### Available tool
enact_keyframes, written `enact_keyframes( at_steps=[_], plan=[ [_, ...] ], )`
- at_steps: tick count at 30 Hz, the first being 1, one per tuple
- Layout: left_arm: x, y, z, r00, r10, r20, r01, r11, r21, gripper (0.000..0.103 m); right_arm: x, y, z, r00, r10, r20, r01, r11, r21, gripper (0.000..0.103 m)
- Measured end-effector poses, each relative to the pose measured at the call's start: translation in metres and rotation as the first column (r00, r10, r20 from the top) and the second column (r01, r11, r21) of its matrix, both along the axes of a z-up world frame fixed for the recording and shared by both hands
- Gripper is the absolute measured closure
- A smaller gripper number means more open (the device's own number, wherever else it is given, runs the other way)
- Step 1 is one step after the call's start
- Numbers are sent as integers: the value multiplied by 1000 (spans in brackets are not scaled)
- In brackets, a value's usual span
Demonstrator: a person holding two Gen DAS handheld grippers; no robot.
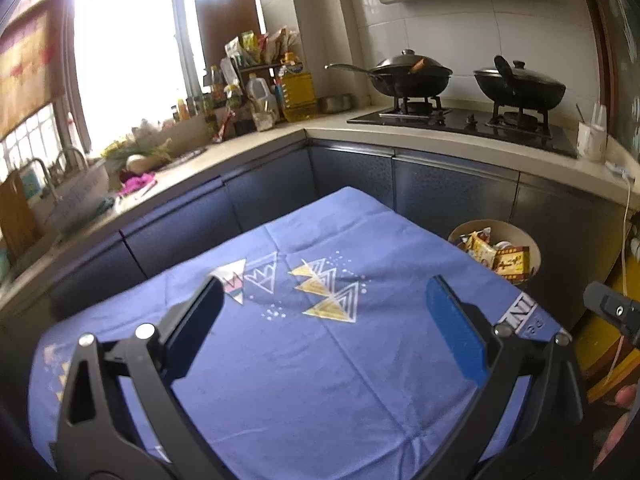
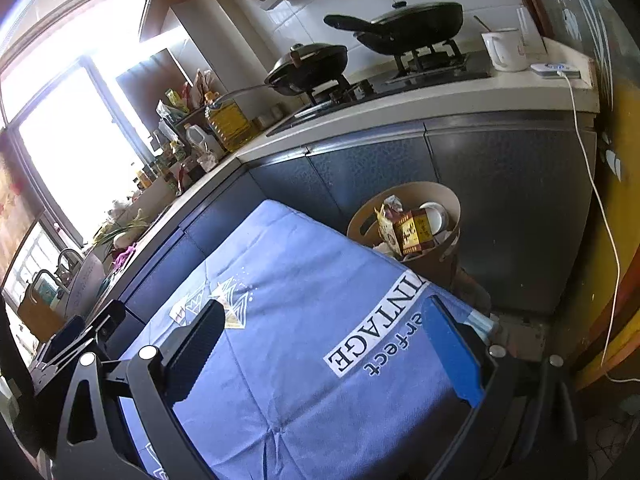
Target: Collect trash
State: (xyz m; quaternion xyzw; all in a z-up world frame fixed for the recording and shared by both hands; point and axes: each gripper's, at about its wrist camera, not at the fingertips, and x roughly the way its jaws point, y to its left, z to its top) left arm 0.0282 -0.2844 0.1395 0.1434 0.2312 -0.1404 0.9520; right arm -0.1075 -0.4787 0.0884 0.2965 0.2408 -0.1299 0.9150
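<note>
Both grippers hover with jaws spread wide and empty: the left gripper (image 1: 326, 312) and right gripper (image 2: 324, 332) frame a creased blue tablecloth (image 1: 304, 380). A round tan bin (image 2: 448, 200), its base hidden behind the table edge, sits right of centre in both views, well beyond the fingertips. Crumpled wrappers and a red-yellow carton (image 2: 414, 232) fill it.
</note>
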Motion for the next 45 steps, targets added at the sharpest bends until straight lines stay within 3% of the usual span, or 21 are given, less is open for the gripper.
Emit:
enact_keyframes(
  at_steps=[7, 13, 22, 28, 45],
  plan=[
    [-4, -6, -4, 999, -31, 36, 29, 999, 39, 6, 2, 3, -4, 1000, 5, -8, -5, 1000, 3, 7],
    [-1, -6, -3, 999, -32, 12, 32, 999, 18, 6, 2, 1, -5, 1000, -1, -9, 1, 1000, 4, 7],
    [-2, -8, -6, 1000, -12, 21, 10, 998, 58, 6, 5, 1, -9, 1000, 4, -18, -4, 1000, 14, 7],
    [6, -1, -9, 999, 0, -37, 1, 1000, 24, 6, 6, -1, -11, 1000, 5, -21, -5, 1000, 19, 7],
    [9, 3, -10, 999, 35, -28, -34, 999, 32, 6, 8, -1, -17, 1000, 10, -27, -9, 1000, 28, 7]
  ],
)
